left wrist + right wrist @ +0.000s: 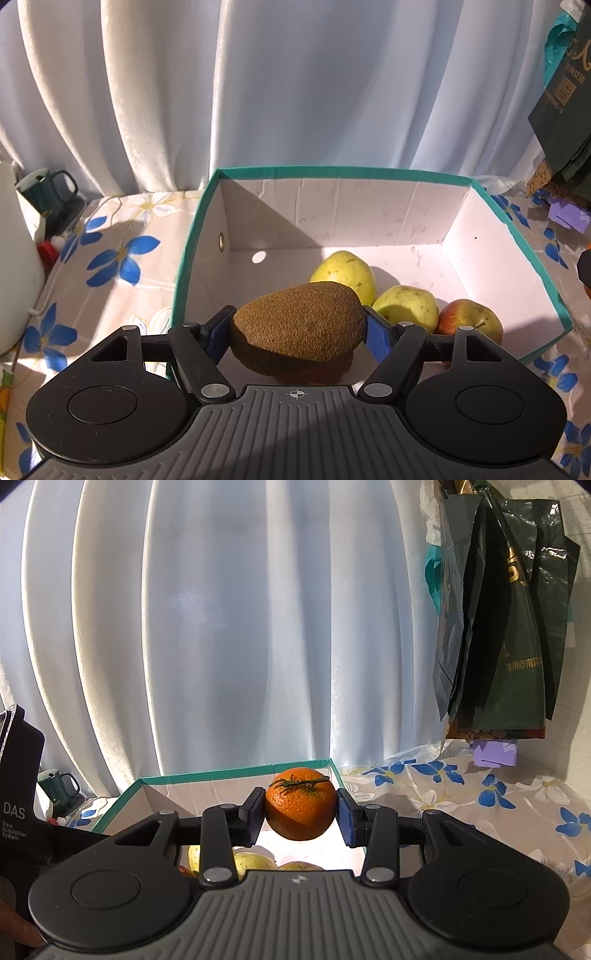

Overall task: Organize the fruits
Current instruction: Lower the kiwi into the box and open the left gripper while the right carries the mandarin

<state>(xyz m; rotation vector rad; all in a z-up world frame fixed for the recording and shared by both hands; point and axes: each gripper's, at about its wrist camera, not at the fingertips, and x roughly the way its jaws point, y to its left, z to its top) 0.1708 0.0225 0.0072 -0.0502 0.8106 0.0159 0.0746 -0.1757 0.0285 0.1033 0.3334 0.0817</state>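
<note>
Above the teal-rimmed box [192, 254] on the flower-patterned worktop [122, 236], the left gripper [299, 328] has its blue-padded fingers [378, 338] pressed against both ends of a brown kiwi [299, 325], held over the near part of the box's white inside — two yellow-green pears [345, 273] and a red-and-yellow apple [471, 321] lie on the box floor just beyond it. Over the same box [122, 797] the right gripper [300, 812] clamps an orange [300, 805] between narrow-set fingers [347, 821], its green stalk on top, with pale fruit dimly visible below — a dark green mug [59, 784] stands by the curtain [221, 627] at far left.
</note>
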